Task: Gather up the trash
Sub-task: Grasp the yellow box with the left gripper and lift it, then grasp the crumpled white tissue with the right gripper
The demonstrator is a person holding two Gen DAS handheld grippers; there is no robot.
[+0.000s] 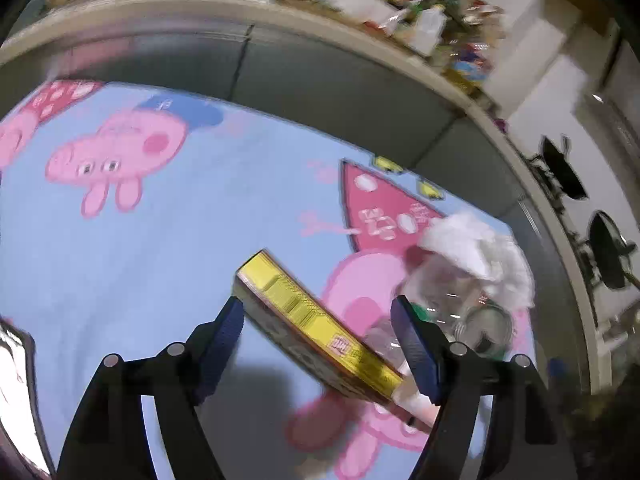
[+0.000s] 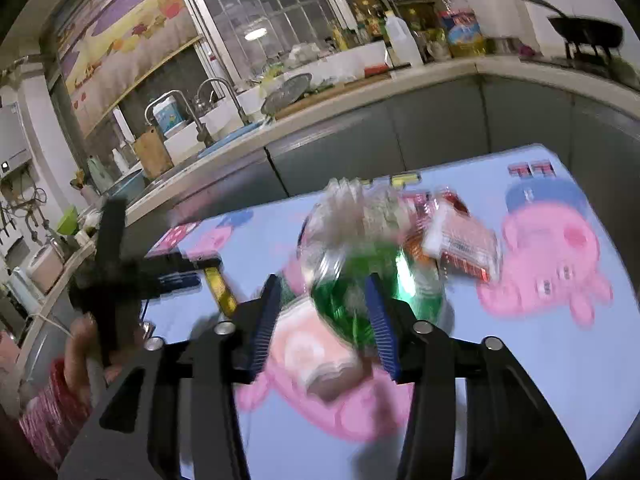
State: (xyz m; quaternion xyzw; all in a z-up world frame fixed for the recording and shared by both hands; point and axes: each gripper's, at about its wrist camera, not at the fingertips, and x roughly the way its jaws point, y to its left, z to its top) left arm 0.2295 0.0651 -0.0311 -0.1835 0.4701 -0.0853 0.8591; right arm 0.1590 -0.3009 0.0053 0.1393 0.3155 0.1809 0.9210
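Trash on the cartoon tablecloth (image 1: 140,260): a stiff, light yellow box (image 1: 316,328) lies between the left gripper (image 1: 320,344)'s open jaws, untouched, best pinched across its narrow sides, while the right gripper (image 2: 324,320), also open, frames a crinkly, slippery plastic bottle (image 2: 360,256) just ahead.

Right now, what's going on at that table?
A person is clearing trash off the cartoon tablecloth with two handheld grippers. The left gripper stands open around a yellow box, pads not pressing. The right gripper is open at a clear bottle with a green label. A white tissue wad and red packet lie nearby.
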